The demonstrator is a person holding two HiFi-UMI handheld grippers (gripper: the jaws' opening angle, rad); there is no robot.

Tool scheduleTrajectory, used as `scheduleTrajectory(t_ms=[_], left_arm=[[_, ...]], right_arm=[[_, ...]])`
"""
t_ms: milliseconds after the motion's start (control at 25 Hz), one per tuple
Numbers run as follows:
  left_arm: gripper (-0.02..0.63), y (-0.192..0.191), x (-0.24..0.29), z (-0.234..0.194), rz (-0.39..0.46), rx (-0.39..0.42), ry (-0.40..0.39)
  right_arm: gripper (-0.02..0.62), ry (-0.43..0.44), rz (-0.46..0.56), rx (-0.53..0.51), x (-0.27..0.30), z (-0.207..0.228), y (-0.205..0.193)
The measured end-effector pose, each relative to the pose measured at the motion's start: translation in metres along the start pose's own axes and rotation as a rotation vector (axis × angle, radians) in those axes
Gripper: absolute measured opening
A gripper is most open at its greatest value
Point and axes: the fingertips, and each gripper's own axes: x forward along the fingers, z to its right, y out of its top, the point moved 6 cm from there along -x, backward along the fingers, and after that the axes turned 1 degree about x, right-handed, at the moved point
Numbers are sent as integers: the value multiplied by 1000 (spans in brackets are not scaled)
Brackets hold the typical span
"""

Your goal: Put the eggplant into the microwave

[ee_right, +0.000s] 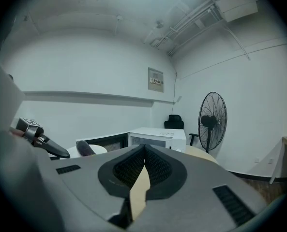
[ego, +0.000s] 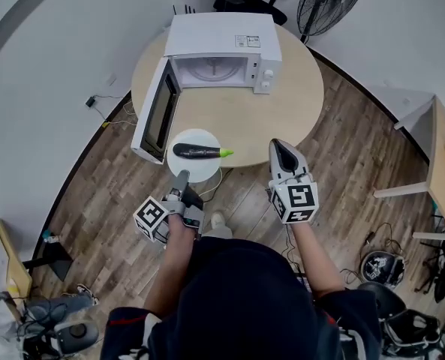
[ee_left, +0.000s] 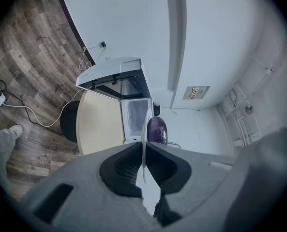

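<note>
An eggplant (ego: 196, 151) lies across a white plate (ego: 196, 169) at the near edge of the round table (ego: 241, 122). The left gripper (ego: 183, 176) is clamped on the plate's near rim, and the right gripper (ego: 280, 147), off to the right, has its jaws together on nothing. The microwave (ego: 222, 40) stands open on the far side, its door (ego: 156, 112) swung left. The eggplant looks smooth, firm and light (apt to roll if the plate tips). Holding the plate level by its rim seems the safest grip.

left gripper (ego: 182, 176) seemingly pinches the plate (ego: 196, 136); eggplant (ego: 198, 151) lies on it.
</note>
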Motion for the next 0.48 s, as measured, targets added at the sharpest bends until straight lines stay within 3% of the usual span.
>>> scheduleTrajectory(t_ms=[480], left_arm=[[23, 45, 76, -2, -114, 1, 15]], right_arm=[[11, -38, -34, -14, 82, -8, 1]])
